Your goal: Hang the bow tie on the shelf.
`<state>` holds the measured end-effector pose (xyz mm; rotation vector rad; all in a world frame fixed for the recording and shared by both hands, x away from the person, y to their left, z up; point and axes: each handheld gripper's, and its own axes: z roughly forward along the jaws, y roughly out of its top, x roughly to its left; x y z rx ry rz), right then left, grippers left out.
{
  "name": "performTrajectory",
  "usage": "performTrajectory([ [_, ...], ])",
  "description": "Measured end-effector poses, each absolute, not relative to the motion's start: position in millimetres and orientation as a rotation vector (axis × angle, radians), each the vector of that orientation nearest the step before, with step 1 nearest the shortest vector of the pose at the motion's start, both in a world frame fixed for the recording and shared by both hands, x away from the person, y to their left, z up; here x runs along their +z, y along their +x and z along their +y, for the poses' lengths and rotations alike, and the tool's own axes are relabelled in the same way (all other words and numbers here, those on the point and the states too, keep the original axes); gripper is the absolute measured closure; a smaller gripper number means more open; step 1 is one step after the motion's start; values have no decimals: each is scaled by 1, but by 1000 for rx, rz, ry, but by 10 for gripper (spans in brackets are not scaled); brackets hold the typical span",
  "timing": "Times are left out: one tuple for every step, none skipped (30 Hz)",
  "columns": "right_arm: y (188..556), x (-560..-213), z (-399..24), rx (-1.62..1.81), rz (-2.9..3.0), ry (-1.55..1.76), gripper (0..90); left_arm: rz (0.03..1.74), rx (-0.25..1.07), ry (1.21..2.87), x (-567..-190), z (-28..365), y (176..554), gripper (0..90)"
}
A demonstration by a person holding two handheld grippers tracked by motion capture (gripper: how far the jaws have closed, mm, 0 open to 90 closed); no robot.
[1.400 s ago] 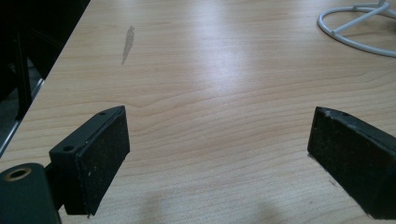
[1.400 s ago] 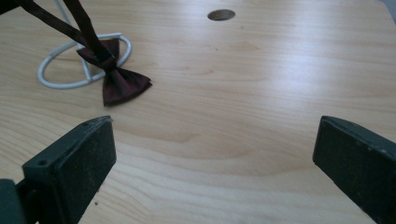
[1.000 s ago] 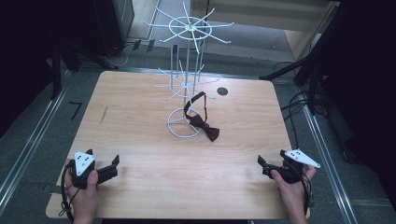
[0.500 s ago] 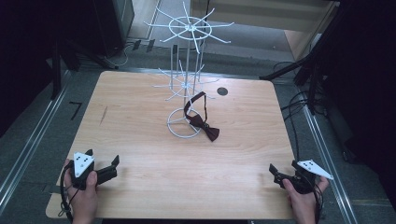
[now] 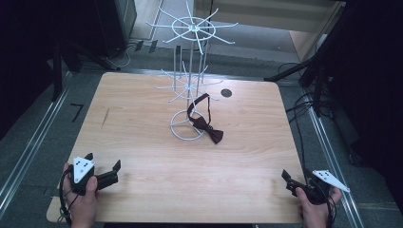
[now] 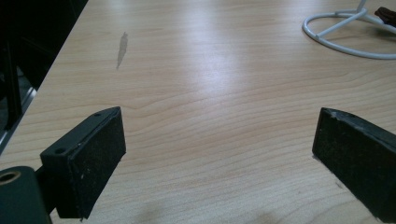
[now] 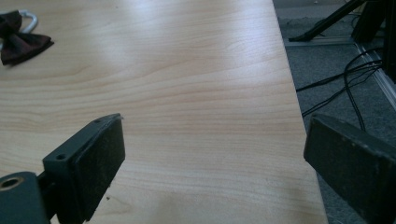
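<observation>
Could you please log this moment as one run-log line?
left gripper: open, empty, near left corner | right gripper: open, empty, near right edge | bow tie: beside wire rack base, untouched

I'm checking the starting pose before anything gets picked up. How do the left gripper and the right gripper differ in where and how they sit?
The left gripper lies fully over the table, near its left front corner; the right gripper sits at the right edge, one jaw past it over the floor. Both are open, empty, and far from the bow tie.
</observation>
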<state>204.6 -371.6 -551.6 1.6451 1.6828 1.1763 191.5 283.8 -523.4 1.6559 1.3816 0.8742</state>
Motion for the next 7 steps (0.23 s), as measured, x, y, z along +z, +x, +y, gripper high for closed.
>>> performTrajectory([
  [205, -552, -372, 1176, 1683, 1645, 59, 1384, 873, 1659, -523, 283, 192, 34],
  [204, -552, -372, 1190, 1672, 1655, 59, 1384, 867, 1665, -523, 283, 193, 34],
  [204, -552, -373, 1197, 1660, 1660, 59, 1386, 866, 1666, -523, 283, 194, 34],
  [203, -552, -374, 1210, 1652, 1671, 59, 1388, 867, 1664, -524, 283, 194, 34],
  [203, -552, -375, 1218, 1645, 1676, 59, 1389, 866, 1664, -524, 283, 195, 34],
  [204, -552, -376, 1220, 1639, 1689, 59, 1392, 867, 1666, -524, 283, 195, 34],
  [204, -552, -377, 1218, 1639, 1689, 61, 1394, 863, 1669, -523, 283, 195, 34],
])
